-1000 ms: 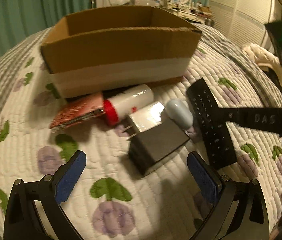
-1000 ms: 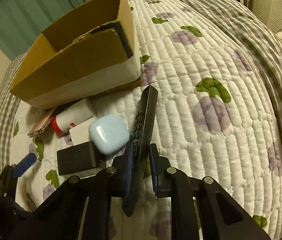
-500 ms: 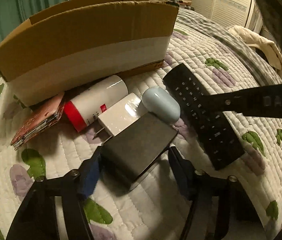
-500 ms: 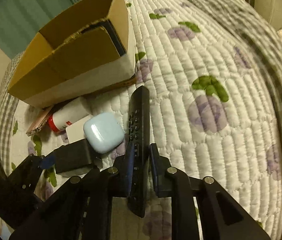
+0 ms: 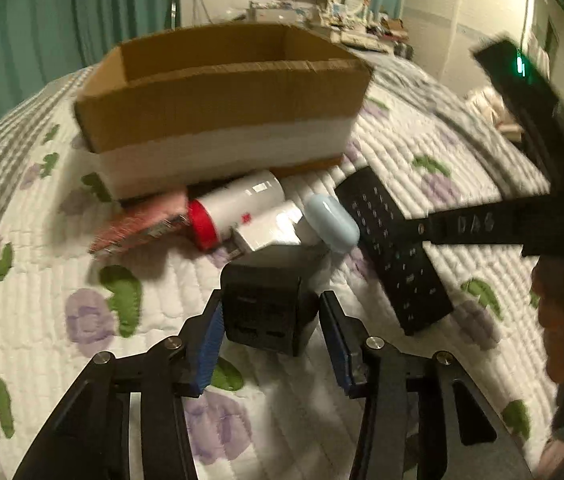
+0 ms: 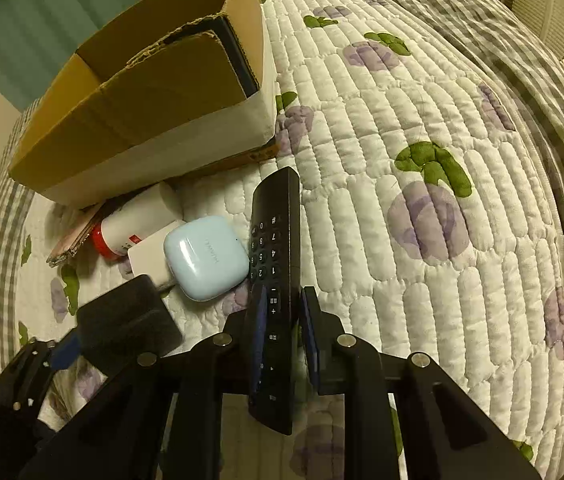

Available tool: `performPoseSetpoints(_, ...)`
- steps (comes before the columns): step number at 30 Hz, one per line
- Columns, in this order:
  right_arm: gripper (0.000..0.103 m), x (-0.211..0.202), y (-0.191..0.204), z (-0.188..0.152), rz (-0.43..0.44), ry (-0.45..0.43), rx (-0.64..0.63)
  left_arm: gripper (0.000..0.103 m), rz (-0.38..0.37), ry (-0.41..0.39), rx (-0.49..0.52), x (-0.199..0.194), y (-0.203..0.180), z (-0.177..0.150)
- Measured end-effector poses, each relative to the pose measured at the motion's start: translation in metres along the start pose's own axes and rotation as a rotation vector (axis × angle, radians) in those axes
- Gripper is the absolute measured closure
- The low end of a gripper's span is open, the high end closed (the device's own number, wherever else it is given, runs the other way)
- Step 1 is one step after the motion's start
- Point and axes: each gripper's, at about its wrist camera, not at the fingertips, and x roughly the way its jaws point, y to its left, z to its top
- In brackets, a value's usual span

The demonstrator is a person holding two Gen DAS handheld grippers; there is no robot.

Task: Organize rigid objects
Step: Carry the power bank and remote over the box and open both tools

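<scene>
Cardboard box (image 6: 154, 92) holds a dark flat item; left tool (image 5: 270, 336) has just closed on black charger (image 5: 270, 300); right tool (image 6: 282, 320) pinches remote (image 6: 276, 248).

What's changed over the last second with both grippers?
The left gripper moved in from open and clear of the pile; its jaws have just been closing around the black charger block, now between its pads. The right gripper stays shut on the black remote. Cardboard box, earbud case and white bottle unmoved.
</scene>
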Motion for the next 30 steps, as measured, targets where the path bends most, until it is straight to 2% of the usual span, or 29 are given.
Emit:
performPoseSetpoints(3, 0.083, 0.0, 0.0, 0.0, 0.004, 0.002, 0.001, 0.061, 0.032, -0.032, -0.051, -0.013, 0.012, 0.009)
performPoseSetpoints(4, 0.076, 0.002, 0.001, 0.0, 0.024, 0.023, 0.001, 0.063, 0.049, -0.035, -0.063, -0.014, 0.014, 0.012)
performPoseSetpoints(5, 0.056, 0.005, 0.003, -0.002, 0.046, 0.044, -0.001, 0.063, 0.062, -0.034, -0.074, -0.015, 0.019, 0.014)
performPoseSetpoints(6, 0.049, 0.008, 0.007, -0.004, 0.047, 0.051, -0.012, 0.064, 0.07, -0.028, -0.082, -0.014, 0.024, 0.015)
performPoseSetpoints(8, 0.049, 0.013, 0.015, -0.007, 0.008, 0.05, -0.06, 0.064, 0.076, -0.018, -0.099, -0.014, 0.032, 0.012)
performPoseSetpoints(10, 0.05, 0.018, 0.022, -0.009, -0.02, 0.052, -0.091, 0.064, 0.067, -0.01, -0.117, -0.013, 0.037, 0.007)
performPoseSetpoints(12, 0.062, 0.02, 0.025, -0.013, -0.032, 0.041, -0.099, 0.064, 0.071, -0.009, -0.107, -0.012, 0.036, 0.007)
performPoseSetpoints(14, 0.063, 0.019, 0.027, -0.015, -0.031, 0.029, -0.099, 0.064, 0.073, -0.011, -0.102, -0.013, 0.033, 0.009)
performPoseSetpoints(15, 0.07, 0.017, 0.027, -0.017, -0.046, 0.015, -0.105, 0.064, 0.066, -0.012, -0.109, -0.015, 0.033, 0.01)
performPoseSetpoints(16, 0.07, 0.012, 0.028, -0.019, -0.062, -0.004, -0.113, 0.064, 0.061, -0.015, -0.116, -0.017, 0.032, 0.011)
performPoseSetpoints(17, 0.077, 0.008, 0.029, -0.019, -0.075, -0.018, -0.116, 0.064, 0.057, -0.021, -0.122, -0.019, 0.031, 0.012)
performPoseSetpoints(19, 0.084, -0.003, 0.033, -0.019, -0.084, -0.061, -0.119, 0.064, 0.053, -0.035, -0.125, -0.024, 0.03, 0.014)
performPoseSetpoints(25, 0.086, -0.03, 0.045, -0.021, -0.09, -0.151, -0.134, 0.064, 0.06, -0.073, -0.126, -0.045, 0.028, 0.023)
performPoseSetpoints(30, 0.087, -0.072, 0.057, -0.007, -0.082, -0.236, -0.165, 0.064, 0.07, -0.11, -0.135, -0.067, 0.031, 0.039)
